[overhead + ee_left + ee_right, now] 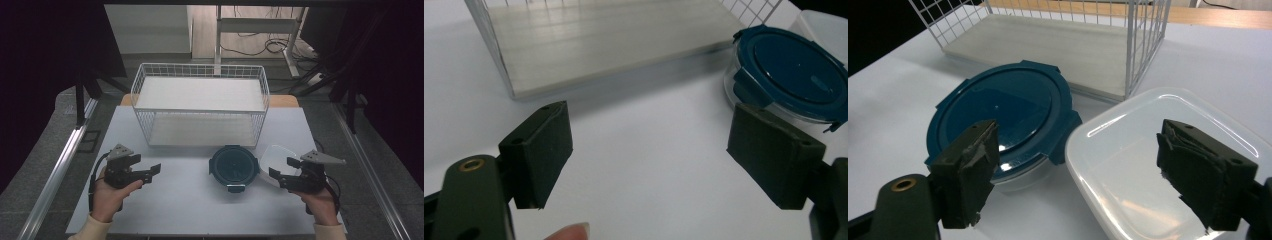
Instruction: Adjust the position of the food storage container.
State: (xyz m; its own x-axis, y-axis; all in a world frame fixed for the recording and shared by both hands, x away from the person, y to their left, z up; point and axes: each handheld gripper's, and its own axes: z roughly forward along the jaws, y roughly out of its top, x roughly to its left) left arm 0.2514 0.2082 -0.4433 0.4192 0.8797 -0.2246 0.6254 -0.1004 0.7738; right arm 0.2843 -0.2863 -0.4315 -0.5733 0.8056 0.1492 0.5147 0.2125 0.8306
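The round container (233,166) with the dark blue clip lid sat on the white counter (180,195), just in front of the wire basket (200,102) and touching a clear container (274,161). The left tool (152,171) and the right tool (281,168) hovered wide open, holding nothing. A good grasp would likely bracket the lid's rim squarely, avoiding the clips.

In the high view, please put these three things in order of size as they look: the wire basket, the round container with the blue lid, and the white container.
1. wire basket, clearly largest.
2. round container with the blue lid.
3. white container, but the right gripper hides part of it, so second and third places are unsure.
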